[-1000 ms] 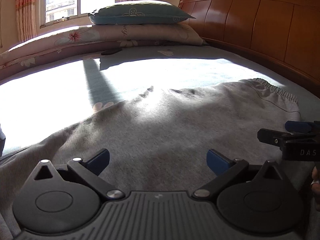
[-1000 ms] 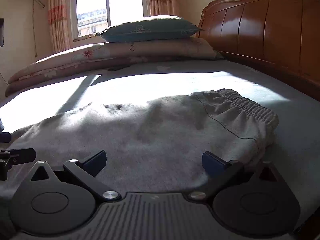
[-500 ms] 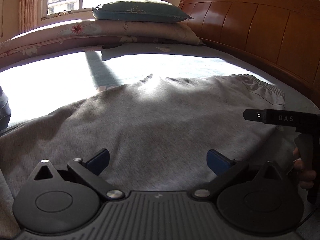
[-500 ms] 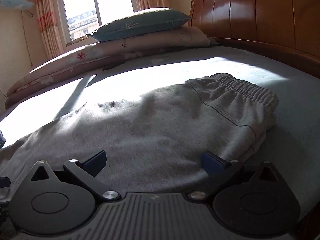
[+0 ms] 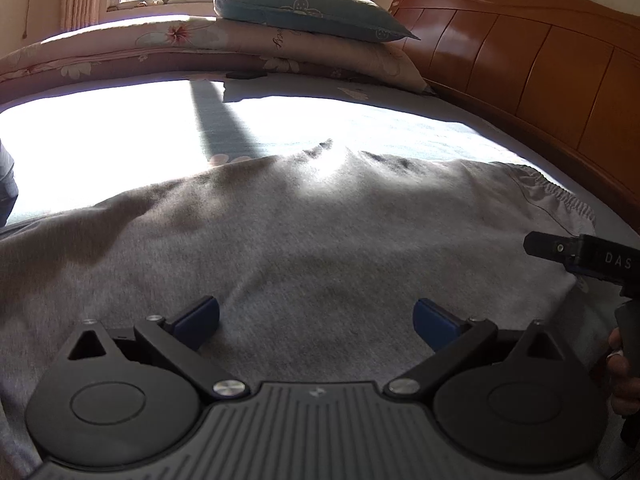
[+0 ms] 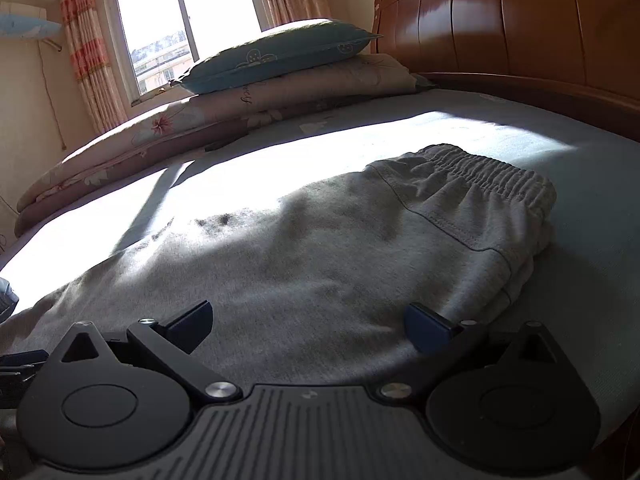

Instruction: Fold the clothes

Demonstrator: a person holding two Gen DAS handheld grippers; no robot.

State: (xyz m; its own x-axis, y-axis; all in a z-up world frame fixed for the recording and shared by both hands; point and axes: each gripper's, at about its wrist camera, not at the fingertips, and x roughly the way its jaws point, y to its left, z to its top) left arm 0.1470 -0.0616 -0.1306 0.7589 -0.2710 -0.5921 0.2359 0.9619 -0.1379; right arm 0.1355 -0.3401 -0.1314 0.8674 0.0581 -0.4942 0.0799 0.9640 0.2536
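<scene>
A pair of grey knit sweatpants point(image 5: 320, 248) with a gathered elastic waistband point(image 6: 492, 172) lies flat across the pale blue bed sheet point(image 6: 580, 216), waistband toward the brown wooden headboard point(image 5: 540, 64). The left tool point(image 5: 316, 320) hovers low over the cloth with its 2 blue-tipped fingers spread wide, holding nothing. The right tool point(image 6: 308, 322) is likewise spread and empty, near the waistband end. A teal pillow point(image 6: 280, 52) rests on a folded floral quilt point(image 5: 172, 44).

grey sweatpants point(image 6: 320, 264) lie flat, elastic waistband rightward.
</scene>
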